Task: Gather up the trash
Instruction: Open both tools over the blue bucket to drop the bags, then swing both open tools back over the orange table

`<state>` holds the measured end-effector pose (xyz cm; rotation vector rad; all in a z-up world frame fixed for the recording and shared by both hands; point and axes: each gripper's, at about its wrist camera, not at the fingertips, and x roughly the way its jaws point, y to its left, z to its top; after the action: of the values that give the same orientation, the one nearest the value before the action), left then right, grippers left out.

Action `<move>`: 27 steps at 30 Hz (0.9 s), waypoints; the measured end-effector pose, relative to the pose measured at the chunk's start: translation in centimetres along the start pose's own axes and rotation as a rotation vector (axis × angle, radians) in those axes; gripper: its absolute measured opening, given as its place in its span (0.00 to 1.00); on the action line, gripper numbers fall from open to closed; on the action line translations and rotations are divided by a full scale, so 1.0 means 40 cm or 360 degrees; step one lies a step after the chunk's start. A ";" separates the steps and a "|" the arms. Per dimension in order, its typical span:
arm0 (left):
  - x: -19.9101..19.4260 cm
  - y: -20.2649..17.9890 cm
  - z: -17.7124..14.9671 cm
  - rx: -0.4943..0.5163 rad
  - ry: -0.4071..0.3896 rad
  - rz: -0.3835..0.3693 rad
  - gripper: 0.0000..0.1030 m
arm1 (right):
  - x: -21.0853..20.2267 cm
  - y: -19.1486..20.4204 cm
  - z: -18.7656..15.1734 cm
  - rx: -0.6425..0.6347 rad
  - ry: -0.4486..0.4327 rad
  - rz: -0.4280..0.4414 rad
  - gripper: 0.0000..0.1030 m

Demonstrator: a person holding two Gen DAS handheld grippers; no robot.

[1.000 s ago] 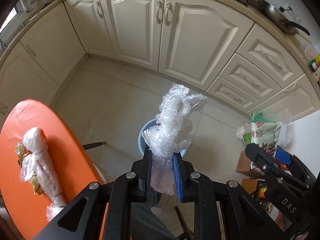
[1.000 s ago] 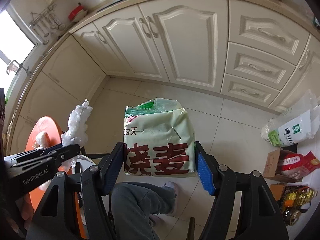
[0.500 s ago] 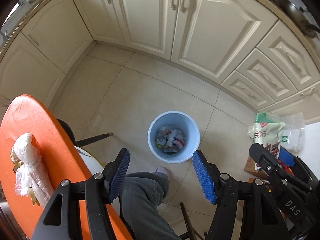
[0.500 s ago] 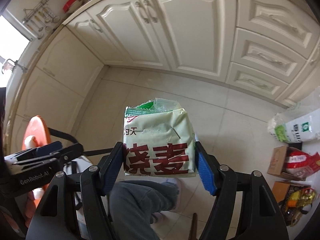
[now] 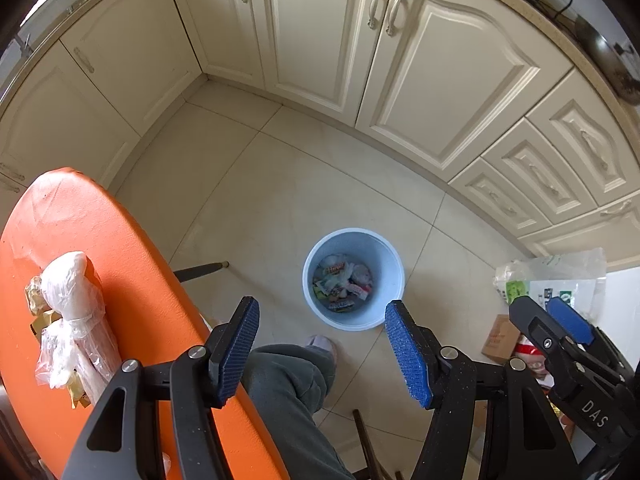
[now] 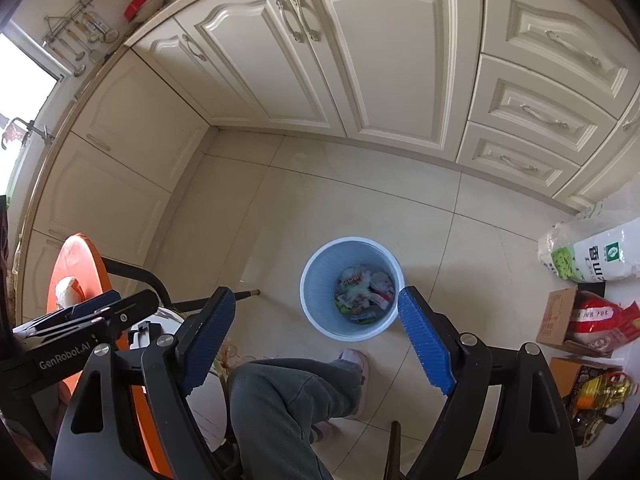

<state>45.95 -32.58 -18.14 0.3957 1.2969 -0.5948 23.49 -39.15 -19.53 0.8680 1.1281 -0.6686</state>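
Both bags have dropped from my grippers into the blue bin (image 5: 353,278); left gripper (image 5: 322,354) and right gripper (image 6: 312,338) hang wide, empty. Wrapped bundle (image 5: 74,326) lies lengthwise along the orange surface's (image 5: 132,248) left edge.

Colours, kitchen floor scene
Pale blue bin (image 5: 394,276) w/ multicolour wrappers; orange tabletop (image 5: 132,280); cream cabinets (image 6: 360,72); beige floor tiles (image 5: 260,208); blue ribbed pads (image 6: 426,344).

frames: black, silver screws | fingers (image 5: 408,354): blue ribbed | markings: "DAS", "GenRobot.AI" | wear: grey-green trousers (image 6: 292,404)
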 end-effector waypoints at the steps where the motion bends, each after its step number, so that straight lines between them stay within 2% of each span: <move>1: -0.004 0.001 -0.005 -0.0002 0.0001 -0.0005 0.59 | -0.003 -0.001 -0.004 0.0003 0.0000 -0.0009 0.83; 8: -0.073 0.022 -0.055 -0.0002 -0.0033 -0.0030 0.59 | -0.054 0.006 -0.030 0.0005 -0.0037 -0.0030 0.83; 14: -0.172 0.048 -0.139 -0.0006 -0.0115 -0.0040 0.59 | -0.119 0.039 -0.077 -0.0027 -0.0086 -0.0028 0.84; 23: -0.365 0.126 -0.362 -0.0047 -0.0282 -0.0037 0.61 | -0.240 0.131 -0.205 -0.0113 -0.0179 0.0006 0.84; 25: -0.396 0.141 -0.422 -0.0048 -0.0322 0.0003 0.63 | -0.265 0.159 -0.245 -0.0146 -0.0214 0.0017 0.89; 27: -0.418 0.161 -0.483 -0.0053 -0.0323 -0.0010 0.63 | -0.278 0.179 -0.281 -0.0141 -0.0232 0.0019 0.90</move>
<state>32.34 -13.03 -6.85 0.2958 1.1129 -0.6017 20.59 -25.54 -9.18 0.7381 1.0134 -0.6564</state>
